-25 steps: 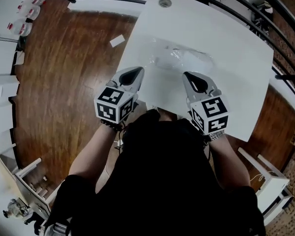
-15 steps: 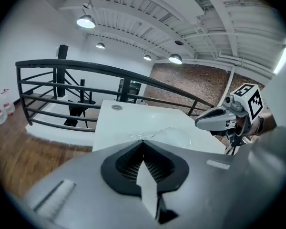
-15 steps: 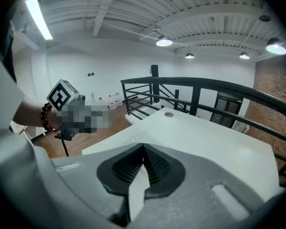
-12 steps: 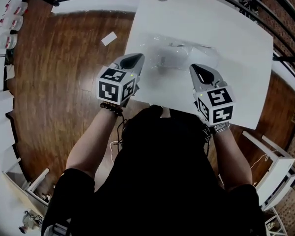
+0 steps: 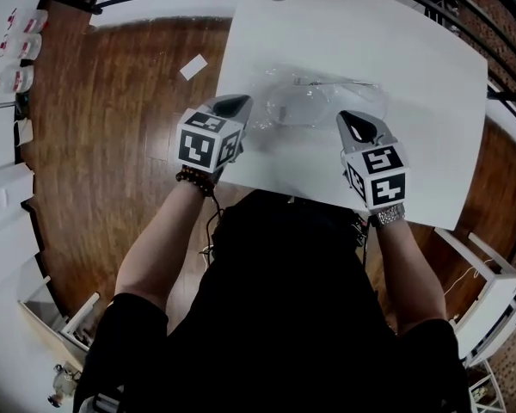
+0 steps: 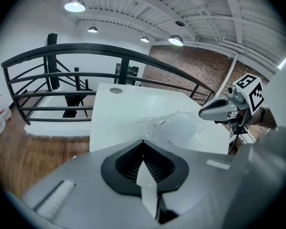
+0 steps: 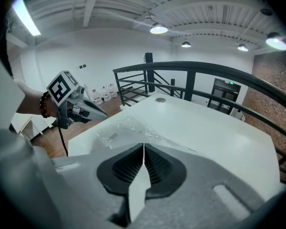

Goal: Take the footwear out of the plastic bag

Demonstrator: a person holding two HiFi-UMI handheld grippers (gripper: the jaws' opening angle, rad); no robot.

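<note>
Head view: bag lay flat mid-table, with a pale shape inside, apparently the footwear, still not taken out. Left gripper sat by the bag's left end and right gripper by its near right edge, likely flanking it to grab both sides.

Left gripper view: jaws clenched, empty, bag just ahead.

Right gripper view: jaws closed on nothing, crinkled bag ahead.

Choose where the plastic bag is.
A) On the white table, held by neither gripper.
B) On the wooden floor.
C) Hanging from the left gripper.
A: the plastic bag lies on the white table, while the left gripper and the right gripper are shut and empty.
</note>
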